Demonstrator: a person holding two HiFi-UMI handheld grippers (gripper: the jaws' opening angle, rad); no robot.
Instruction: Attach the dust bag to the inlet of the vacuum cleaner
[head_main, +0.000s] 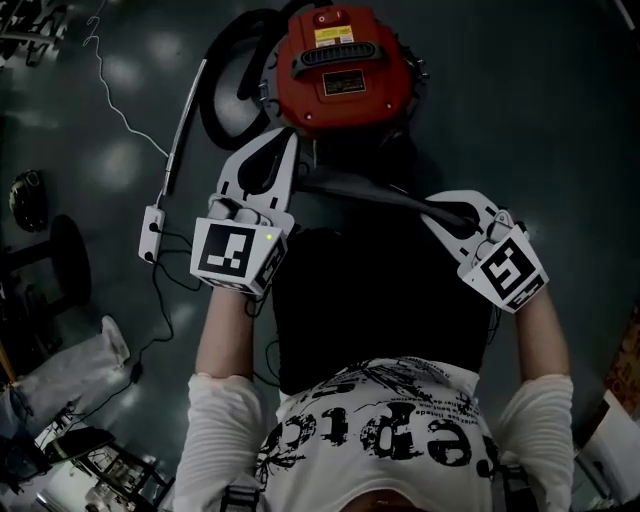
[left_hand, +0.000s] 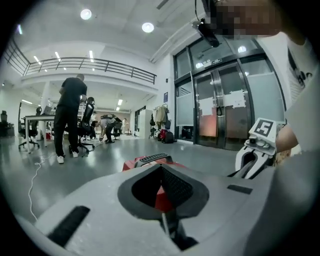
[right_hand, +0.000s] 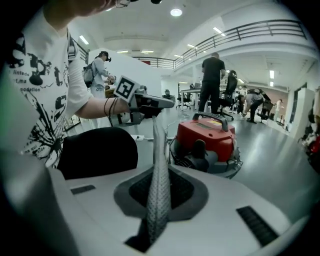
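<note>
Near red vacuum cleaner (head_main: 345, 70), dust bag (head_main: 368, 192) clamped in left gripper (head_main: 293, 145), right gripper (head_main: 435, 213)

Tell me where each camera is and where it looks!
Head view: on the person's head, looking steeply down at the red vacuum cleaner; shows the shirt, both forearms, left gripper and right gripper holding the dust bag.
Left gripper view: on the left gripper, looking along its shut jaws across the floor; shows the right gripper, a sleeve.
Right gripper view: on the right gripper, looking along jaws clamping the dust bag; shows the shirt, one arm, the left gripper.
Shared: all three see the vacuum cleaner.
</note>
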